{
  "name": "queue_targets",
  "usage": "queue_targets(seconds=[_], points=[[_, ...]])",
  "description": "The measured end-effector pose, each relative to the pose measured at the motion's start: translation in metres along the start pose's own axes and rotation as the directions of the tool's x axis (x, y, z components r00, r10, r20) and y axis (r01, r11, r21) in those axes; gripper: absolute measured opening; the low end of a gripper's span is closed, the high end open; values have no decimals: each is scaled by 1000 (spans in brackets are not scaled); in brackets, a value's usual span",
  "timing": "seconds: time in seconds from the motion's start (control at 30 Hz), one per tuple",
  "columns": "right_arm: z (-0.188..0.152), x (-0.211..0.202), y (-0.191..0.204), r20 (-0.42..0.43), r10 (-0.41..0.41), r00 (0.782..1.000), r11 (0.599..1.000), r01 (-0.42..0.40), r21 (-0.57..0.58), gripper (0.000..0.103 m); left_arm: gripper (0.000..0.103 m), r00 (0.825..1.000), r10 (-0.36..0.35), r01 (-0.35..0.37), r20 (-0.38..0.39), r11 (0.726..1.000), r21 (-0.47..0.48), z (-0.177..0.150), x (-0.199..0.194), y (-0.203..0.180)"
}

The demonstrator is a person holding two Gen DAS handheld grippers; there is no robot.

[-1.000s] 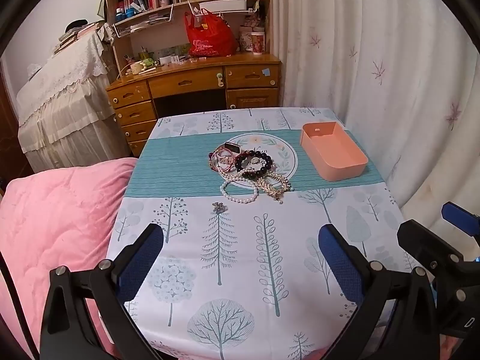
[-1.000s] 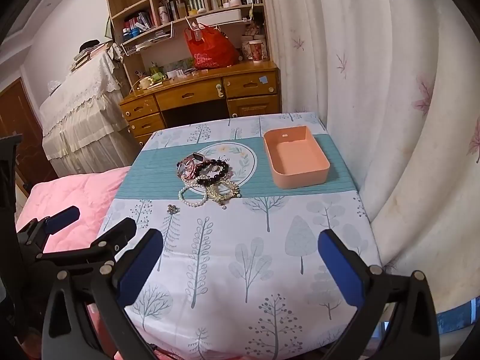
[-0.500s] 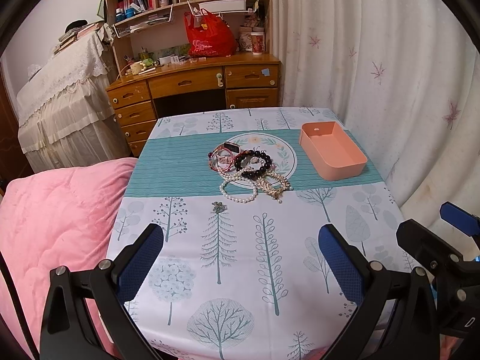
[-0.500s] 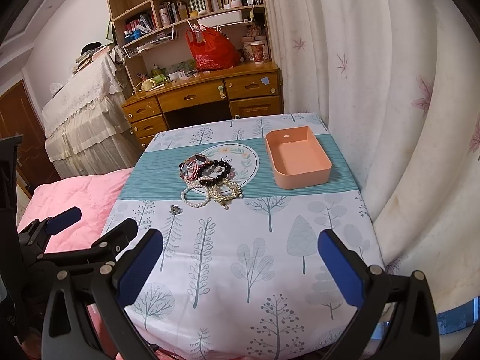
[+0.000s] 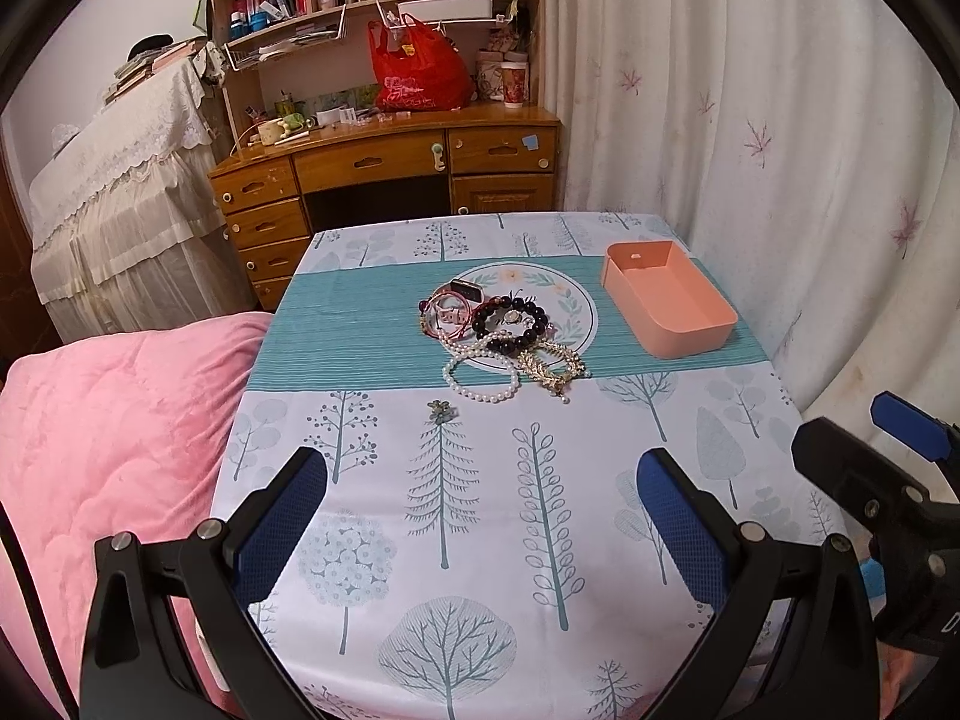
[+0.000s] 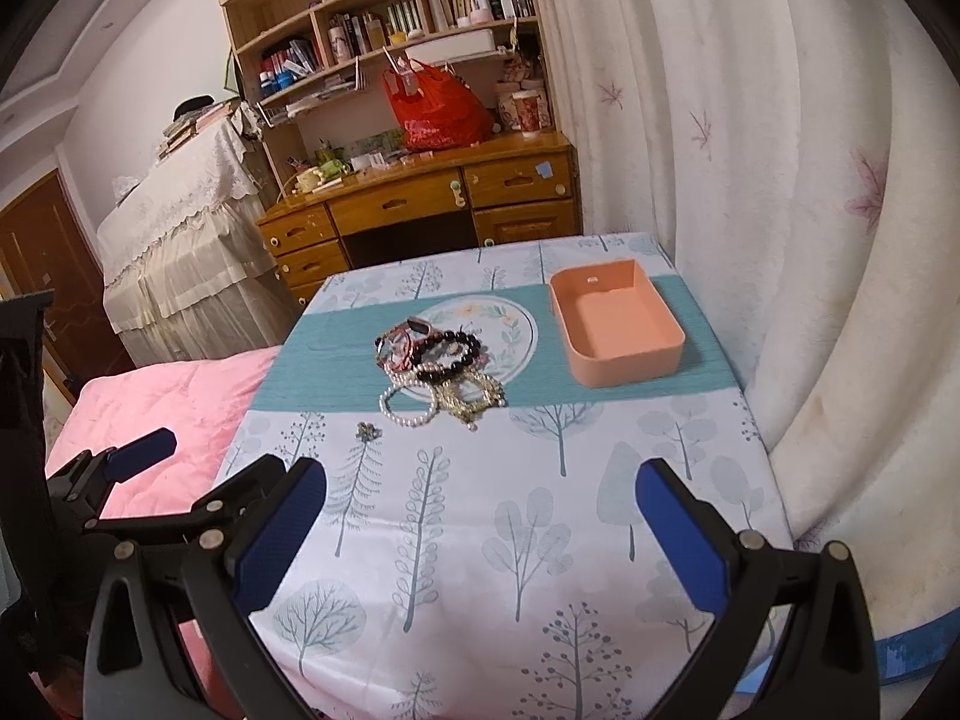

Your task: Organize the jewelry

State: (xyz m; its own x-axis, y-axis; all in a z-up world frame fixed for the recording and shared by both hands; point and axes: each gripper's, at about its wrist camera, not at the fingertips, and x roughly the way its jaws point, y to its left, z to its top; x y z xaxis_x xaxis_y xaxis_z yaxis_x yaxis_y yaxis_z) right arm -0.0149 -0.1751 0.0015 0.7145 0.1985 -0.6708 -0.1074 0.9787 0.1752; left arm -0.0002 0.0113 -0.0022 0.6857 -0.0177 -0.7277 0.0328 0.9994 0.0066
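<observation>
Pink tray [image 5: 669, 306] sits empty beside the jewelry pile [image 5: 501, 339] on the table [image 5: 480, 540]; left gripper [image 5: 480, 516] and right gripper [image 6: 480, 522] hover wide apart, holding nothing.

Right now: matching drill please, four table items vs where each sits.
Things:
1. pink tray
2. pearl bracelet
3. small brooch
4. dark bead bracelet

Places:
A. alone on the white tree print, nearer the grippers than the pile
B. right end of the teal band
C. on the round floral print, in the pile
D. near edge of the pile, at the teal band's border

Pairs: 1-B, 2-D, 3-A, 4-C
</observation>
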Motion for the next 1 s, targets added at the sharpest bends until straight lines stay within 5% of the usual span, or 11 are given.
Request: queue_targets(seconds=[0.3, 0.5, 0.63, 0.83, 1.0], points=[[0, -6, 6, 165, -59, 985, 997, 65, -33, 103, 102, 1000, -23, 23, -12, 1000, -19, 2, 12, 14], [-8, 2, 16, 242, -43, 969, 988, 77, -132, 103, 102, 991, -124, 121, -52, 991, -60, 5, 34, 31], [-11, 23, 22, 190, -11, 982, 984, 45, -172, 103, 102, 983, -166, 160, -82, 984, -77, 4, 49, 37], [-7, 61, 16, 115, -33, 993, 990, 49, -135, 103, 102, 988, -99, 92, -122, 994, -55, 7, 81, 46], [-5, 93, 13, 87, -5, 996, 982, 22, -187, 103, 102, 972, -153, 144, -177, 988, -62, 8, 118, 55]])
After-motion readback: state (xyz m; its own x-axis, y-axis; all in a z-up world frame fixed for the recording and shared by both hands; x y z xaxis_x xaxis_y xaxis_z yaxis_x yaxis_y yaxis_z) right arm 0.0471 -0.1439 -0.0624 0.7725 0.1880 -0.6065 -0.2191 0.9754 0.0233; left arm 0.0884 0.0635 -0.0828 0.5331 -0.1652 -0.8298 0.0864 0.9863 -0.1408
